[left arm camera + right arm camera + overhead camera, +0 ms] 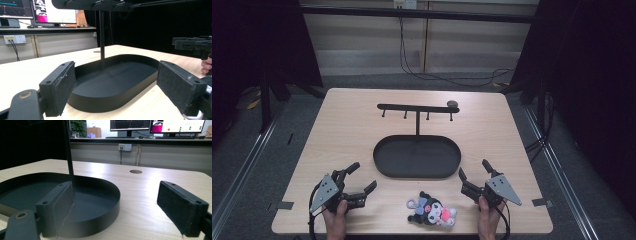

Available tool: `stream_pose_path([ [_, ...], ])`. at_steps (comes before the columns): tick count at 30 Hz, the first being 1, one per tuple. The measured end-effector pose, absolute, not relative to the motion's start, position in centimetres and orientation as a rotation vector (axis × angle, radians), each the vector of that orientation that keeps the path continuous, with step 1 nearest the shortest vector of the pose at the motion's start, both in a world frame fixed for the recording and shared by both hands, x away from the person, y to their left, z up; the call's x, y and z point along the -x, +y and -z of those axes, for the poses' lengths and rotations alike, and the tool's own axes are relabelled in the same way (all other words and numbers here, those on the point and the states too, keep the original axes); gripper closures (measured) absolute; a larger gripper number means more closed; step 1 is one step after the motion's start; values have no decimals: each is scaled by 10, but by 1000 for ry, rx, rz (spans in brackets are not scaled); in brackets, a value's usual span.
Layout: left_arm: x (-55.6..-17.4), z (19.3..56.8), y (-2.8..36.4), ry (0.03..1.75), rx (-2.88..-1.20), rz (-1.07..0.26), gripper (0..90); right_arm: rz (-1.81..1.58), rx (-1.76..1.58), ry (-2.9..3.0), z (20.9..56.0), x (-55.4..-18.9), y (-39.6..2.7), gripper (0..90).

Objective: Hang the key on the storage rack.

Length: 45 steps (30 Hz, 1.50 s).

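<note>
In front of the black oval metal tray (417,172) with its upright hook stand (417,111), a small black-and-pink plush doll keychain (432,210) lies on the pale wooden table (342,125), just short of the tray's near rim. The left gripper (364,176) and right gripper (473,171) rest either side of the doll, jaws spread wide and empty, apparently poised to pick it up for hanging.
</note>
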<state>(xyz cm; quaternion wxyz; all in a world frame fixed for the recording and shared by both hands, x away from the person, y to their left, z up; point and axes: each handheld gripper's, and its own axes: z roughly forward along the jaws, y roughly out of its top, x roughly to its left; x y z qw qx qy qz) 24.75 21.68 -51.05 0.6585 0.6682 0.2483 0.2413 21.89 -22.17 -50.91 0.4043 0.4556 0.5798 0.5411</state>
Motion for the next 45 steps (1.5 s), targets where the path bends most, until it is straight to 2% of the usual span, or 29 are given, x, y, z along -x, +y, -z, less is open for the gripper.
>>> stream_pose_path([
  [21, -248, 510, 217, 562, -1513, -547, 155, -1336, -1218, 1682, 505, -231, -220, 176],
  [26, -248, 510, 217, 562, -1513, -546, 155, -1354, -1230, 1737, 500, -230, -221, 246],
  [36, -248, 510, 217, 561, -1512, -546, 155, -1364, -1153, 1889, 490, -226, -208, 320],
  [38, -248, 510, 217, 561, -1514, -545, 155, -1360, -1149, 1906, 487, -226, -206, 385],
  [45, -248, 510, 217, 562, -1513, -546, 155, -1370, -1082, 2000, 468, -227, -197, 441],
])
